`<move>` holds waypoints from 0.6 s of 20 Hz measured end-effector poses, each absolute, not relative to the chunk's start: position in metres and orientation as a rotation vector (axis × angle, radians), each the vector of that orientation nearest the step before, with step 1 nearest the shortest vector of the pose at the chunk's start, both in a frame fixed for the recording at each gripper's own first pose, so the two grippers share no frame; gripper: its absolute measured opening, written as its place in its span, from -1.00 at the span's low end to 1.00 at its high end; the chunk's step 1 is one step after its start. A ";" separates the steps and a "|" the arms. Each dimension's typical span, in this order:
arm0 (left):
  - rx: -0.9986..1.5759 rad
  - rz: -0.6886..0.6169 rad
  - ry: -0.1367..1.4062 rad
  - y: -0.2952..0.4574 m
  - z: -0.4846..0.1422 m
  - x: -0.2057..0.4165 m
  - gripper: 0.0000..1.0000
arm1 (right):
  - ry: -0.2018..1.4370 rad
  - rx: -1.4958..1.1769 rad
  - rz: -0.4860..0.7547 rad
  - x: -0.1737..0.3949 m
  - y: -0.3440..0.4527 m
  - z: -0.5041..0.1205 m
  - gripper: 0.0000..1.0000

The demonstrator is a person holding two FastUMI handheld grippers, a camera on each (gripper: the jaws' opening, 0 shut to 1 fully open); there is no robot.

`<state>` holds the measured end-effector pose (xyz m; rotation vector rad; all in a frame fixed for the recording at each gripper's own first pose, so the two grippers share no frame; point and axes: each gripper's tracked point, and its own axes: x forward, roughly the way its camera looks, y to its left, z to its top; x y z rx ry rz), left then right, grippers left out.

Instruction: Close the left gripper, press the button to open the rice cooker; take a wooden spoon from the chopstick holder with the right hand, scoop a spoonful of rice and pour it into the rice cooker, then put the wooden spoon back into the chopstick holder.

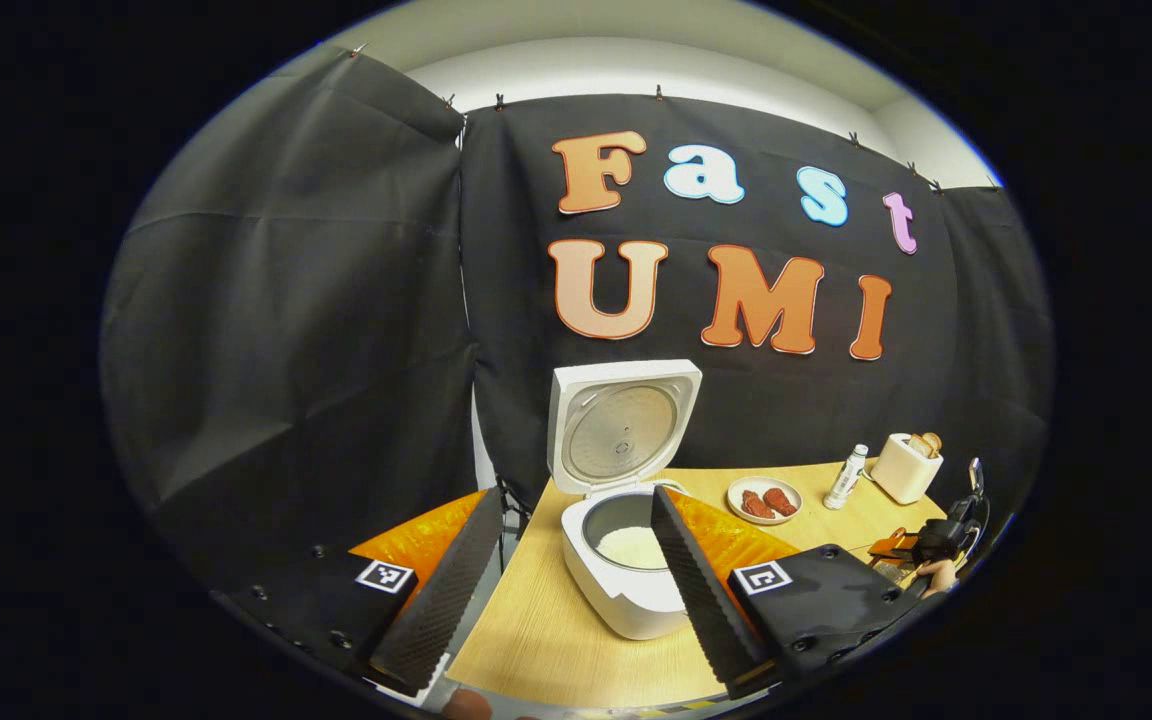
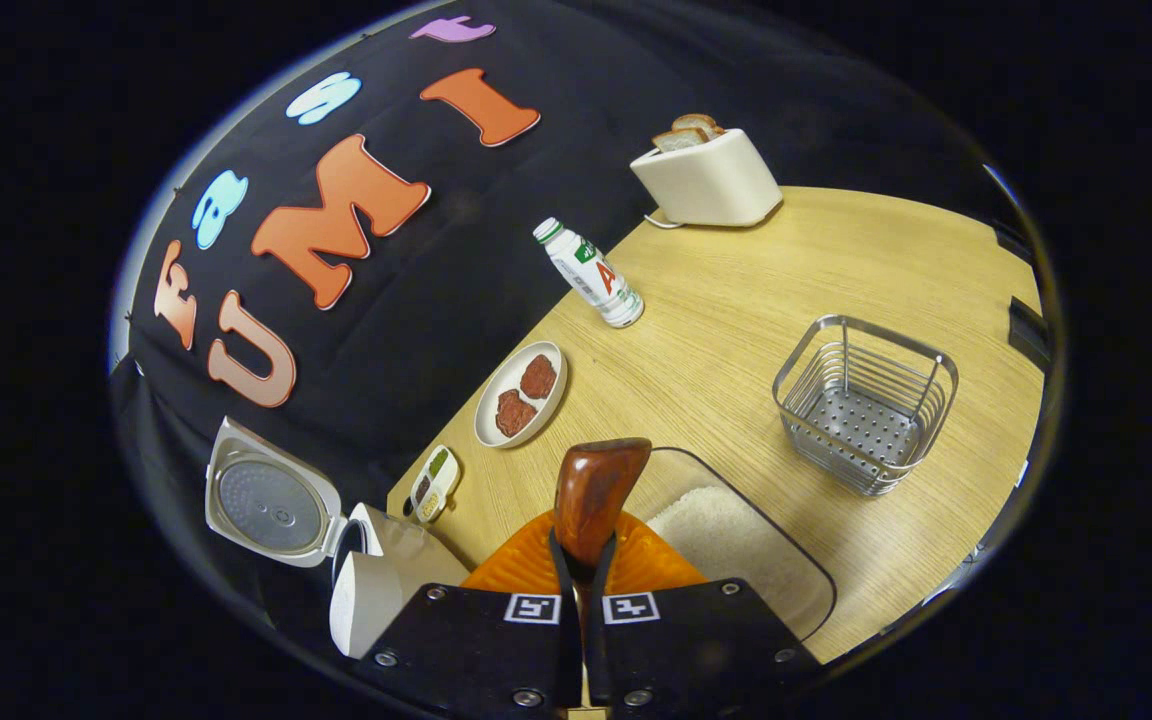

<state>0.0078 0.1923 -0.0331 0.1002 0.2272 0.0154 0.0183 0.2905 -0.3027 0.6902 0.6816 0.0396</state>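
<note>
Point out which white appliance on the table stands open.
The rice cooker: its lid is swung up and rice shows in the pot. The toaster beyond the bottle has no lid, just bread in its slots.

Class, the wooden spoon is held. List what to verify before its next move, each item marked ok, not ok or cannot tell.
1. Rice cooker lid up: ok.
2. Right tongs shut on wooden spoon: ok.
3. Left tongs open, apart from the cooker: ok.
4. Rice on the spoon: cannot tell.
5. Clear container of rice beside the spoon: ok.
6. Chopstick holder upright, with room for the spoon: ok.
</note>
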 end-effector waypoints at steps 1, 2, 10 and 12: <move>0.099 0.014 0.229 0.192 -0.033 0.007 1.00 | 0.680 0.707 0.039 0.020 0.290 -0.297 -0.97; 0.099 0.011 0.229 0.190 -0.035 0.006 1.00 | 0.679 0.729 0.041 0.019 0.289 -0.292 -0.97; 0.077 0.015 0.229 0.194 -0.037 -0.002 1.00 | 0.667 0.884 0.070 0.026 0.300 -0.252 -0.97; 0.069 0.019 0.232 0.197 -0.039 -0.004 1.00 | 0.662 0.929 0.091 0.029 0.307 -0.239 -0.97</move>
